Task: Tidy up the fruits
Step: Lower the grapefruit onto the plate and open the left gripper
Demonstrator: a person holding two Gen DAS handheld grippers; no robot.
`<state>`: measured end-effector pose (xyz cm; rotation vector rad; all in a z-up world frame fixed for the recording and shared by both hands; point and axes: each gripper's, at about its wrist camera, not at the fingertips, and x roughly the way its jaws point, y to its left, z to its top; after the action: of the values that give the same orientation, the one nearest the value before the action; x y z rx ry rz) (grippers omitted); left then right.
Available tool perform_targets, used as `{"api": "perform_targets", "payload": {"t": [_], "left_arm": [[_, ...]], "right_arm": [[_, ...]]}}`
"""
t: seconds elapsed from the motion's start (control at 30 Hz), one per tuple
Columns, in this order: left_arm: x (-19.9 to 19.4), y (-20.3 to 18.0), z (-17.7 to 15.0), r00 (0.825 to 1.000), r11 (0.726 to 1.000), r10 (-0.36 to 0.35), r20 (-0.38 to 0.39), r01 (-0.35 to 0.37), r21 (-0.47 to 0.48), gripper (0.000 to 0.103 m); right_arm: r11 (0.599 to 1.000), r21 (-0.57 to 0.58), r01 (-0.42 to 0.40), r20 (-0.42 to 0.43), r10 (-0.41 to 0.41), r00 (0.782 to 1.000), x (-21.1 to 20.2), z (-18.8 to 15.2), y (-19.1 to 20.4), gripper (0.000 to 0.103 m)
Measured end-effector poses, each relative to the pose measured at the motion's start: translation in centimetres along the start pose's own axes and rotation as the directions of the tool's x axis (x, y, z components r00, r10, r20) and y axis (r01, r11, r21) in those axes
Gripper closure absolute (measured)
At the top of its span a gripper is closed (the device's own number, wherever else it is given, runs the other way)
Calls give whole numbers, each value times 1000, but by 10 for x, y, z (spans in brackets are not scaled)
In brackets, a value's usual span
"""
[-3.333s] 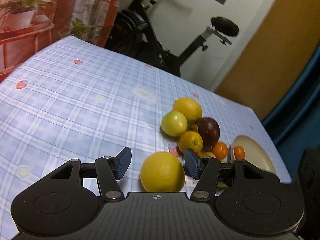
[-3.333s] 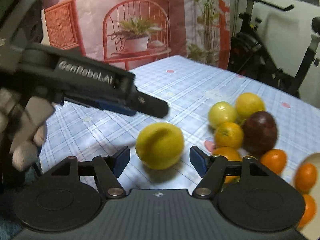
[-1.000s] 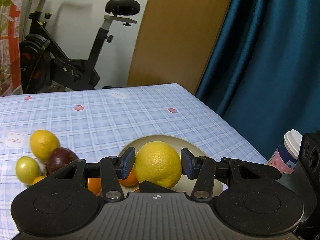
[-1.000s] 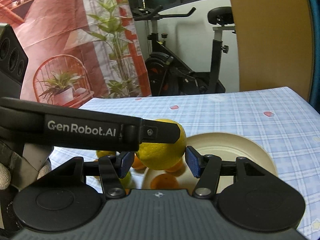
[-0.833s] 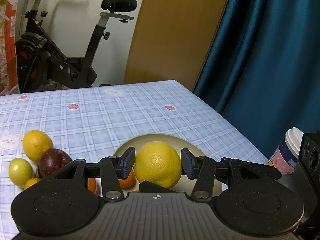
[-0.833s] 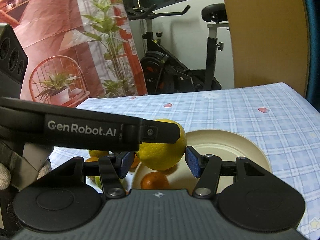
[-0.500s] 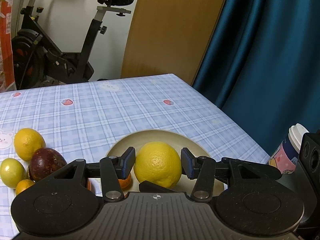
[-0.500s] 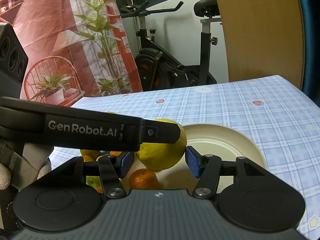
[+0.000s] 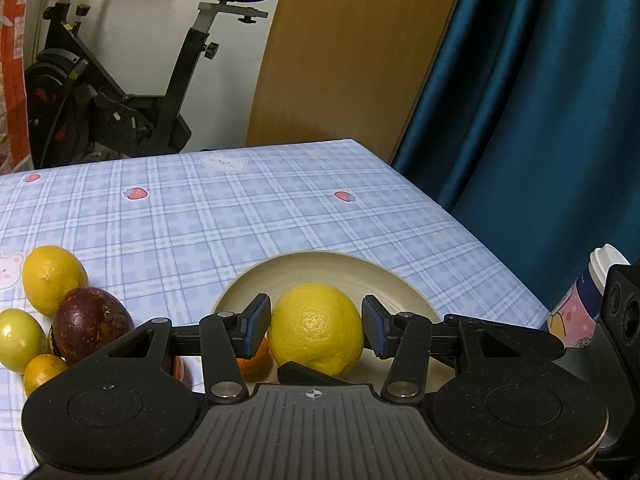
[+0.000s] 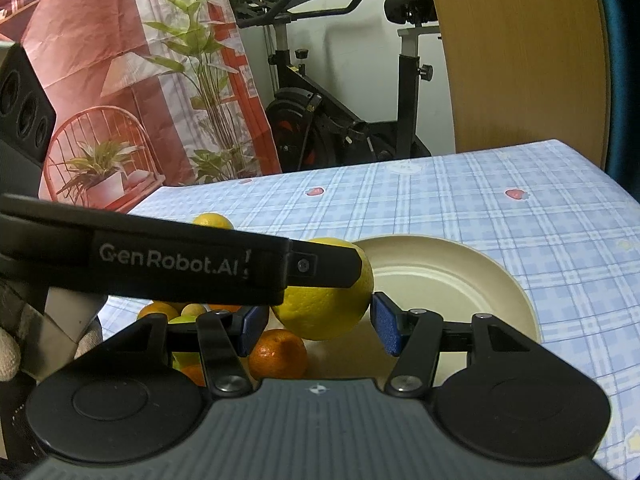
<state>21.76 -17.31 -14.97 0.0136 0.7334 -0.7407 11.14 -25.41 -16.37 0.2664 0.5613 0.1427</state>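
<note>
A big yellow citrus (image 9: 316, 328) hangs just above the beige plate (image 9: 332, 268), over its near left part. My left gripper (image 9: 316, 328) is shut on it, blue pads on both flanks. My right gripper (image 10: 320, 328) grips the same citrus (image 10: 324, 308) crosswise, and one of its fingertips (image 9: 304, 372) shows under the fruit in the left wrist view. The left gripper's finger (image 10: 180, 264) crosses the right wrist view. A tangerine (image 10: 278, 354) lies on the plate (image 10: 460, 280) below. A yellow fruit (image 9: 52, 278), a dark purple fruit (image 9: 92, 324), a green-yellow fruit (image 9: 18, 338) and a small orange (image 9: 42, 372) sit on the cloth to the left.
A lidded paper cup (image 9: 592, 292) stands past the table's right edge (image 9: 460, 216). An exercise bike (image 10: 340, 120) stands beyond the far edge, with a blue curtain (image 9: 540, 100) to the right. A gloved hand (image 10: 8, 352) holds the left gripper.
The citrus lay on the cloth between open jaws; both grippers have since closed on it and carried it over the plate. In the last second the pair drifted slightly along the plate.
</note>
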Motion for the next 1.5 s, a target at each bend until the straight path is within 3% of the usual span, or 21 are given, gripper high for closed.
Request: {"api": "perform_targets", "payload": {"t": [0.3,0.8,1.23,1.5], "left_arm": [[17,10,9,999,999,32,15,-31,-34,50],[30,11,11,998,998,56,-2,-56,-15,51],[0,18,11,995,996,89,52,-87,-33,50],[-33,27,4,986,988,150,78,-148,-34,50]], "right_arm": [[999,-33,7,-9,-7,1000,21,7,-1,44],[999,8,49,-15,-49,999,37,18,-16,48],[996,-46,75,-6,-75,997,28,22,2,47],[996,-54,68,15,-67,998,14,20,18,47]]}}
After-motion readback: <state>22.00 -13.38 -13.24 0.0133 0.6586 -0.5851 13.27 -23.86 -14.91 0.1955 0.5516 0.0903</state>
